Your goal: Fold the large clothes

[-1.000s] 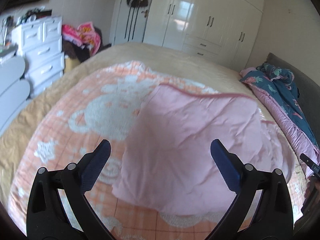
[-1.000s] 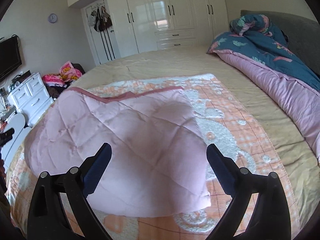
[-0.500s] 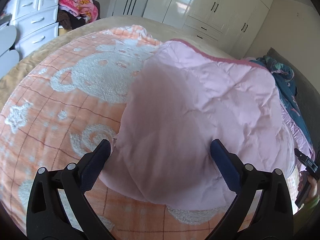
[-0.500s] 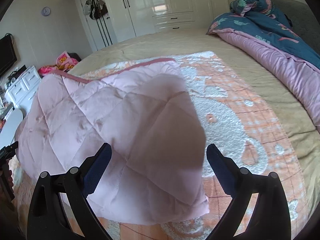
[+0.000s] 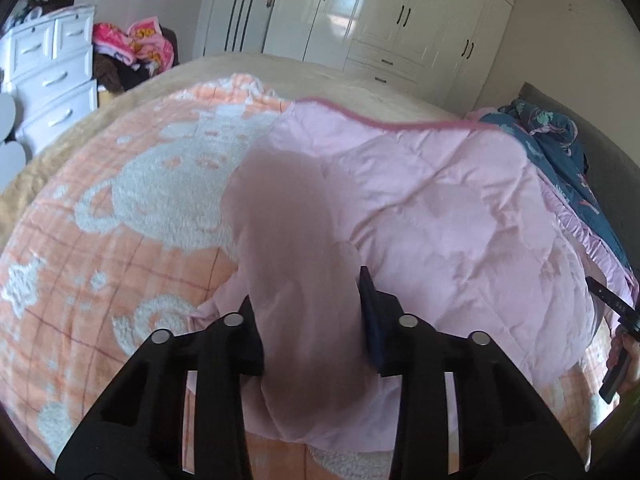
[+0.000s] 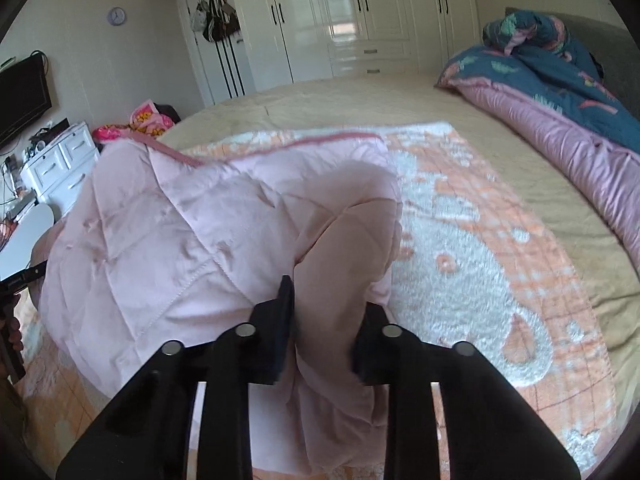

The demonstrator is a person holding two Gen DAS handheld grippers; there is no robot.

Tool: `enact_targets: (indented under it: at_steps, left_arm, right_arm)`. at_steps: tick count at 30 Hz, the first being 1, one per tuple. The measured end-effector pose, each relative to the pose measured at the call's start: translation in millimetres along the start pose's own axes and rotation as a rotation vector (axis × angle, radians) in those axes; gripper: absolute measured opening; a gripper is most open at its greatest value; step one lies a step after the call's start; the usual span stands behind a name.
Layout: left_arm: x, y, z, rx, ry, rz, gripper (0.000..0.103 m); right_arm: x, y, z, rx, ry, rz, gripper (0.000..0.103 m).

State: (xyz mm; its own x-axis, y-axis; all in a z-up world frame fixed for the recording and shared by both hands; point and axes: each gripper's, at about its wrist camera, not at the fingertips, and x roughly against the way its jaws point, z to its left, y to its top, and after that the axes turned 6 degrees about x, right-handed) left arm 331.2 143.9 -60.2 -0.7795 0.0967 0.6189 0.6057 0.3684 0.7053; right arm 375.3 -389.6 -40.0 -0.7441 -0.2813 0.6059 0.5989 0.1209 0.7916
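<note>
Both grippers closing on the near edge of the pale pink quilted cover (image 5: pixel 432 216), lying on the orange-and-white fleece blanket (image 5: pixel 132 208).
Left gripper (image 5: pixel 310 312) and right gripper (image 6: pixel 326 312) each pinch a fold at six o'clock — seat both bites deep, then lift evenly toward twelve.

White glossy wardrobe (image 6: pixel 360 20) lined the far wall, bags (image 6: pixel 216 20) hung on a door, wall clock (image 6: pixel 117 16) and TV (image 6: pixel 22 96) at left, white drawer unit (image 5: pixel 48 80), beige bed (image 6: pixel 360 104), daylight.
</note>
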Motion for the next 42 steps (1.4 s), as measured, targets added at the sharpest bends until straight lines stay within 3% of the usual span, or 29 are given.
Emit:
enact_targets:
  at_steps: [3, 6, 12, 21, 27, 30, 32, 33, 34, 37, 39, 42]
  left_arm:
    - [3, 17, -2, 0.023, -0.006, -0.040, 0.023]
    - [-4, 36, -7, 0.026, 0.015, -0.052, 0.023]
    - [-29, 53, -13, 0.014, 0.078, -0.016, 0.023]
    - [-51, 50, -6, 0.027, 0.100, 0.024, 0.025]
    - [-55, 44, -3, 0.045, 0.115, 0.040, 0.030]
    - [-50, 42, -3, 0.053, 0.123, 0.047, 0.035]
    - [-44, 42, -4, 0.053, 0.121, 0.049, 0.049]
    - [-40, 42, -4, 0.052, 0.119, 0.046, 0.053]
    - [-33, 41, -6, 0.049, 0.117, 0.039, 0.062]
    - [-14, 39, -12, 0.032, 0.112, 0.019, 0.070]
    - [-2, 36, -15, 0.024, 0.114, 0.007, 0.084]
    - [17, 30, -19, 0.015, 0.117, -0.010, 0.089]
  right_arm:
    - [10, 18, 1, -0.034, -0.022, -0.077, 0.019]
    - [8, 34, 0, -0.040, -0.050, -0.089, 0.018]
    - [-25, 50, -12, -0.083, -0.070, -0.038, 0.018]
    - [-62, 31, -20, -0.159, -0.079, 0.054, 0.018]
    - [-63, 19, -20, -0.197, -0.090, 0.093, 0.022]
    - [-52, 16, -23, -0.230, -0.105, 0.113, 0.036]
    - [-40, 14, -25, -0.256, -0.097, 0.109, 0.065]
    - [-31, 12, -24, -0.266, -0.089, 0.098, 0.072]
    - [-23, 11, -21, -0.265, -0.083, 0.085, 0.078]
    - [5, 6, -11, -0.248, -0.076, 0.044, 0.093]
    - [24, -1, -6, -0.252, -0.061, 0.015, 0.096]
    - [41, -8, -1, -0.267, -0.045, 0.000, 0.098]
